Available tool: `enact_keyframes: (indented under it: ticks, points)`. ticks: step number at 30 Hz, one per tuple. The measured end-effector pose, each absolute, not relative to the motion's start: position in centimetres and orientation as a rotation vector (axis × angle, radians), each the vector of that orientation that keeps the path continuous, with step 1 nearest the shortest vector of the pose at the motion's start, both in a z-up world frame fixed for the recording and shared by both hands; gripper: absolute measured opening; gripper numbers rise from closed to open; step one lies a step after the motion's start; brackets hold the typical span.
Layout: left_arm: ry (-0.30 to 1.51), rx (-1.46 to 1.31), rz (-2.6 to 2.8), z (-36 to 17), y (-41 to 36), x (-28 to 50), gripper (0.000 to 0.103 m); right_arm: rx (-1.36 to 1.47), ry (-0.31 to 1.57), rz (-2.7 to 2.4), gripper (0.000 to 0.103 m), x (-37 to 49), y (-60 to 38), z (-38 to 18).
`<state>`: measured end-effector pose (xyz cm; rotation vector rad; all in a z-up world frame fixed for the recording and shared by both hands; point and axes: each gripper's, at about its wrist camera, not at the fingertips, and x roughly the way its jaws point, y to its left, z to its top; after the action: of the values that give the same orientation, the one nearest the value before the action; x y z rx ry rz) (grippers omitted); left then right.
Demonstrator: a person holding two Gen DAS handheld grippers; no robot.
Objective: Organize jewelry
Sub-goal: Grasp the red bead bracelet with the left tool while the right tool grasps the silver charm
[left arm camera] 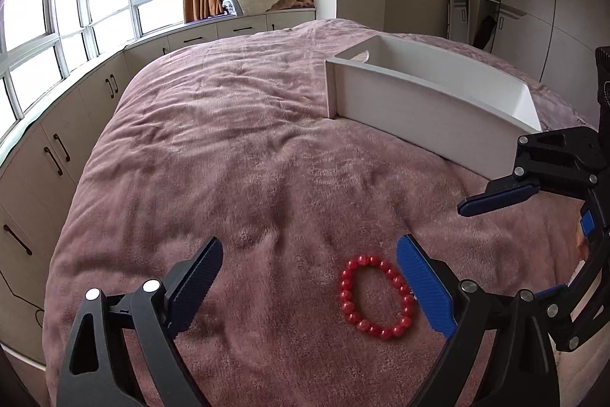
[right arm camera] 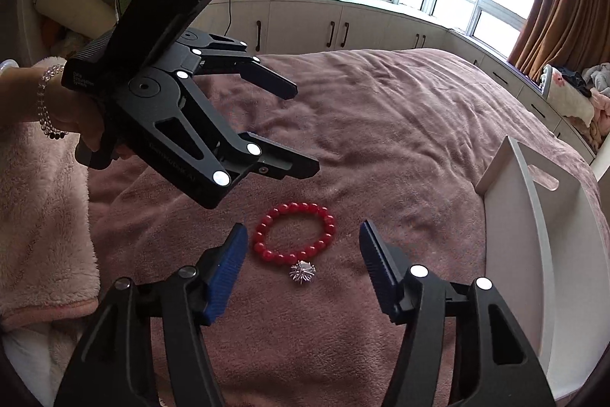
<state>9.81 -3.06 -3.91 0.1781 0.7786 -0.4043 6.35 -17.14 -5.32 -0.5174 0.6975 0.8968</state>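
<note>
Both jaws gape empty above the red bead bracelet [right arm camera: 294, 234]; writing on the left gripper [right arm camera: 301, 132] is illegible

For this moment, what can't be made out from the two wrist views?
- White tray floor: hidden by its near wall in the left wrist view, cut off at the edge in the right.
- Silver charm: unseen in the left wrist view; the red bracelet is partly covered by the left gripper.
- Charm's design: too small.
</note>
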Motion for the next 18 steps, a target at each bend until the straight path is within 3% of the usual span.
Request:
enact_keyframes:
  ticks: [3, 10, 12, 18]
  points:
    - [0.846, 0.191, -0.449, -5.8, -3.7, 10.3, 0.07, -0.532, 0.761, 0.901, 0.056, 6.9, -17.1, -7.2]
    - [0.907, 0.193, -0.505, -8.4, -4.3, 11.1, 0.055, -0.522, 0.86, 0.918, 0.039, 8.3, -17.4, -10.0]
    - [0.929, 0.192, -0.521, -9.2, -4.4, 11.3, 0.043, -0.517, 0.878, 0.915, 0.038, 8.5, -17.5, -10.6]
    - [0.942, 0.169, -0.524, -10.2, -3.8, 11.7, 0.027, -0.49, 0.903, 0.922, 0.034, 9.3, -17.3, -11.8]
